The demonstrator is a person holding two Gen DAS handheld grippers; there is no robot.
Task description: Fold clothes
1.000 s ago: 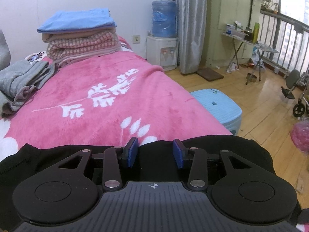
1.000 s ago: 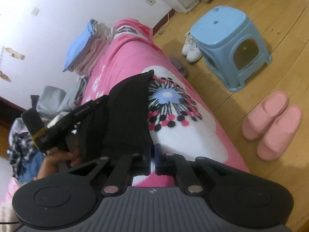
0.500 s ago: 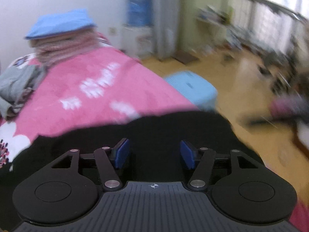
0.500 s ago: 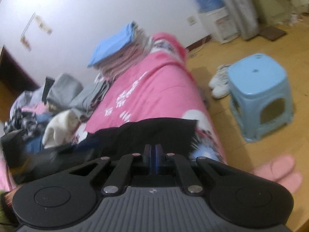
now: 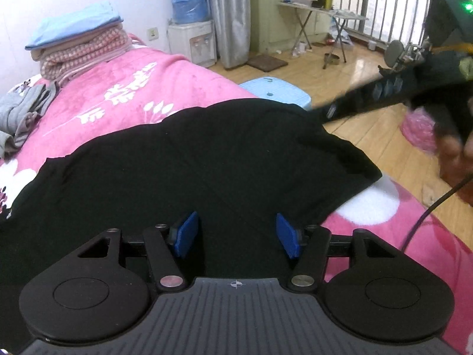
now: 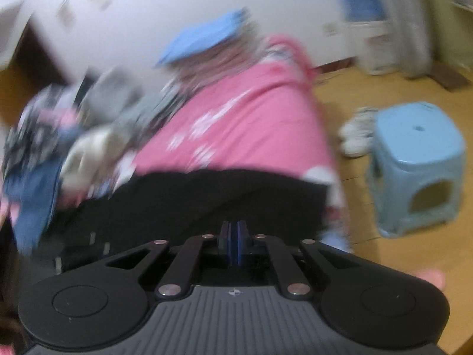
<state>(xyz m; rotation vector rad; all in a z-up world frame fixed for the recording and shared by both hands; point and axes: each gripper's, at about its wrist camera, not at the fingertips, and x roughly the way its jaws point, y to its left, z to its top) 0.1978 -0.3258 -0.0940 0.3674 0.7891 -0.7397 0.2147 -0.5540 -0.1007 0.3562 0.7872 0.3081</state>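
The black garment [image 5: 189, 159] lay spread across the near end of the bed, on the pink blanket [image 5: 142, 88], its far edge humped and its right corner draped toward the bed's side. The left gripper [image 5: 236, 233] hovered low over the garment's near part, its blue pads [image 5: 185, 234] set wide apart with only dark cloth showing between them, so its jaws stood open and held nothing. The right gripper [image 6: 234, 247] was at the garment's near edge in its own blurred view, jaws pressed together; whether a fold of the black cloth was pinched between them could not be told. In the left wrist view that same tool reached in from the right of the garment, its long dark body ending at the garment's far right edge, with the person's hand [image 5: 455, 159] behind it.

Beyond the garment, at the far end of the bed, stood a stack of folded clothes [image 5: 79, 44] topped by a blue piece, with grey clothes [image 5: 23, 115] to the left of it. A light blue stool [image 6: 416, 165] sat on the wooden floor to the right of the garment, white shoes [image 6: 354, 136] just beside it. A water dispenser [image 5: 189, 20] stood against the wall past the stack
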